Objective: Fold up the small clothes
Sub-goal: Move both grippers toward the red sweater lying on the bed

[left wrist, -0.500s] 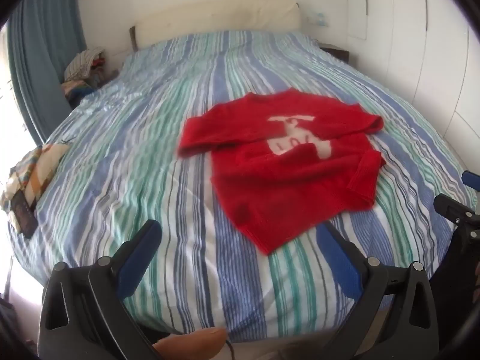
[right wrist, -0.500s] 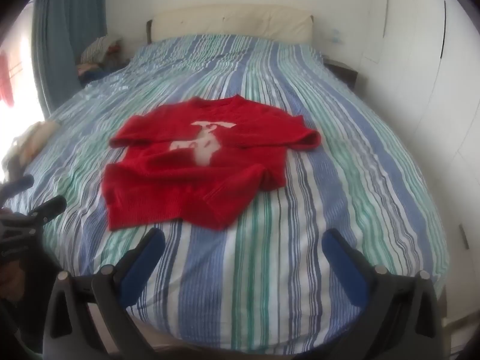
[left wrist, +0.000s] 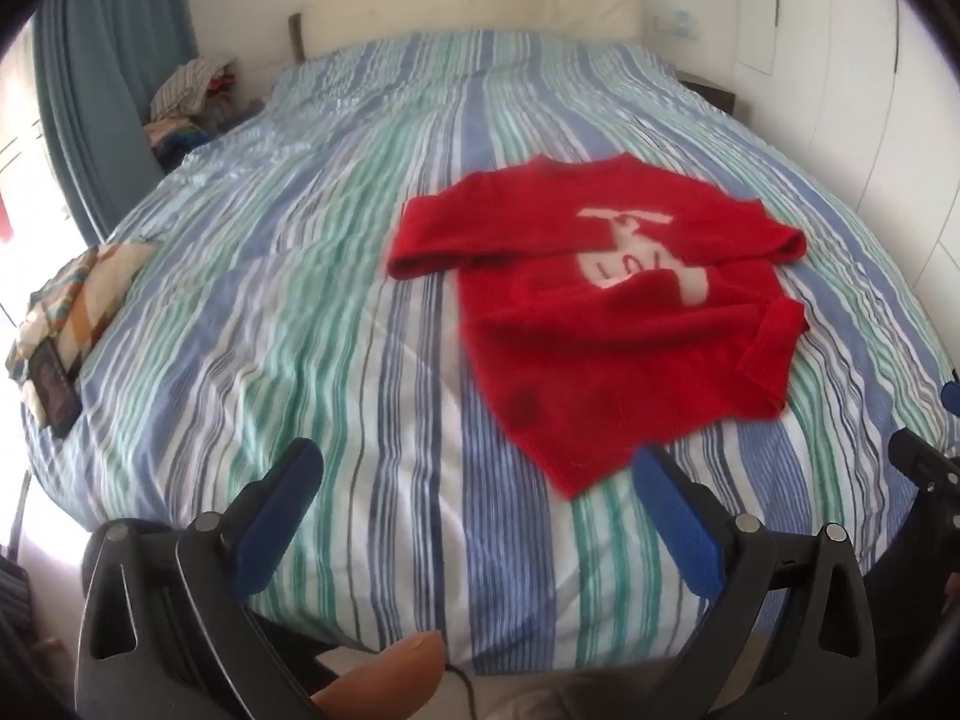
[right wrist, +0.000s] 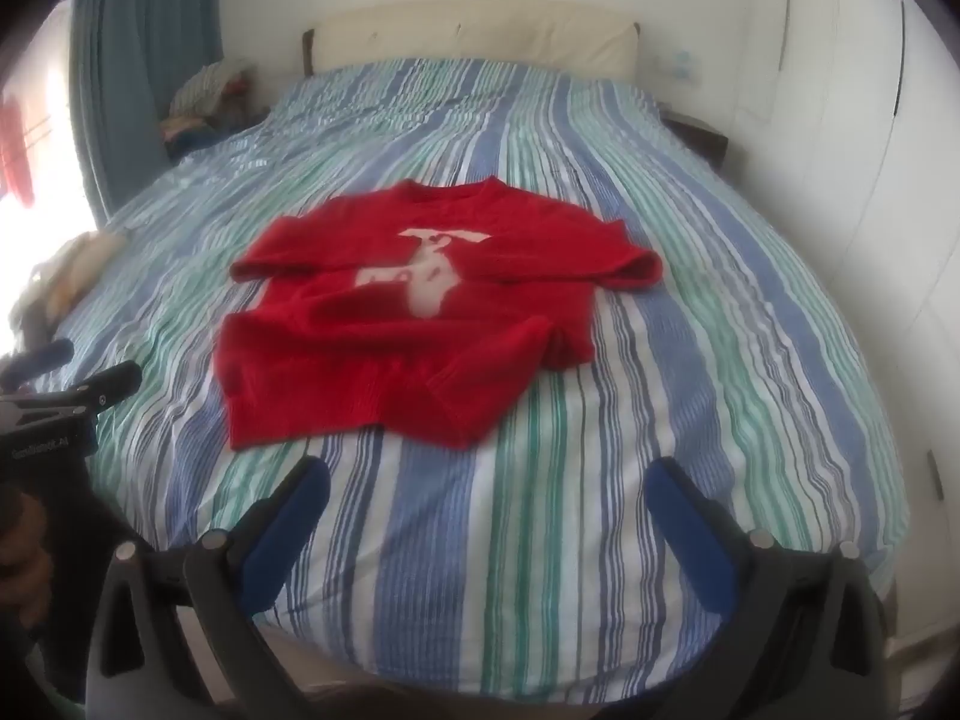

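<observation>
At the bottom of each wrist view, your left gripper (left wrist: 474,483) and right gripper (right wrist: 489,489) had their blue-padded fingers spread wide with nothing between them, both hovering over the near edge of the striped bed (left wrist: 336,324). Beyond them, the red sweater (right wrist: 414,324) lay flat on the cover, at centre-left in the right view and right of centre in the left view, one sleeve folded across its white motif. A cream headboard (right wrist: 474,30) stood farthest back.
</observation>
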Tool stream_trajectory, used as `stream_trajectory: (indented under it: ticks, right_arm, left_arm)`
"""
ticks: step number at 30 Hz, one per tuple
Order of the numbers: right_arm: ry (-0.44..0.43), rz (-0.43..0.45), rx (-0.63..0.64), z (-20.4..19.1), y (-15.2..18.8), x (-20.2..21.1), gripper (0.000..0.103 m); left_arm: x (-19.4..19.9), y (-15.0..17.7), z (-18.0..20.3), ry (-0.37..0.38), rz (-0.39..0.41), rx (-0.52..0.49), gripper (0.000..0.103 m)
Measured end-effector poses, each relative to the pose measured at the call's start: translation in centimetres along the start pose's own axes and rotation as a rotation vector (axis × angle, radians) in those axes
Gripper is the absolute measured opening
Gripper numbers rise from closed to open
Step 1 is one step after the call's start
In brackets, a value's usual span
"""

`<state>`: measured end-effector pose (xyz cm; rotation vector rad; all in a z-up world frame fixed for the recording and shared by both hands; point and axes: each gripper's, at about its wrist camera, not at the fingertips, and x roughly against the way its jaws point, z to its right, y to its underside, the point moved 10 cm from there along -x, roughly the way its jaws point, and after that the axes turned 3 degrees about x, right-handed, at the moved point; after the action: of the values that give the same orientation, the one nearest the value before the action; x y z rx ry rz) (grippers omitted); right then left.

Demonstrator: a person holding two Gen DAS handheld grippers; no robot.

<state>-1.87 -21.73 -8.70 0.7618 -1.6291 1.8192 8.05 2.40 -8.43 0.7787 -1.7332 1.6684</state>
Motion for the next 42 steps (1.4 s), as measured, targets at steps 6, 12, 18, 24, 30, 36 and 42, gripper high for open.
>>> stream_trajectory:
  ticks: [6, 12, 18, 24, 30, 36, 42]
  right_arm:
    - [-0.009, -0.01, -0.006, -0.1, 0.2, -0.5, 0.103]
    - [-0.008, 0.006, -0.015, -0.1, -0.2, -0.1, 0.103]
    - [-0.005, -0.006, -0.023, 0.1, 0.0, -0.4, 0.103]
    - [-0.016, -0.01, -0.02, -0.2, 0.2, -0.5, 0.103]
    - [-0.017, -0.016, -0.024, -0.3, 0.3, -0.7, 0.103]
    - [-0.018, -0.012, -0.026, -0.3, 0.3, -0.7, 0.103]
    - [-0.018, -0.007, -0.028, -0.4, 0.2, -0.5, 0.103]
  left_arm:
    - [0.5, 0.0, 0.6, 0.034, 0.0, -0.005, 0.103]
    - [1.0, -0.5, 0.9, 0.028, 0.022, -0.018, 0.103]
    - [0.8, -0.1, 1.3, 0.024, 0.018, -0.036, 0.103]
    - [0.9, 0.0, 1.5, 0.025, 0.019, -0.047, 0.103]
    - [0.9, 0.1, 1.6, 0.024, 0.017, -0.052, 0.103]
    - [0.7, 0.4, 1.5, 0.04, -0.001, -0.034, 0.103]
    - [-0.3, 0.8, 0.8, 0.014, -0.029, -0.017, 0.103]
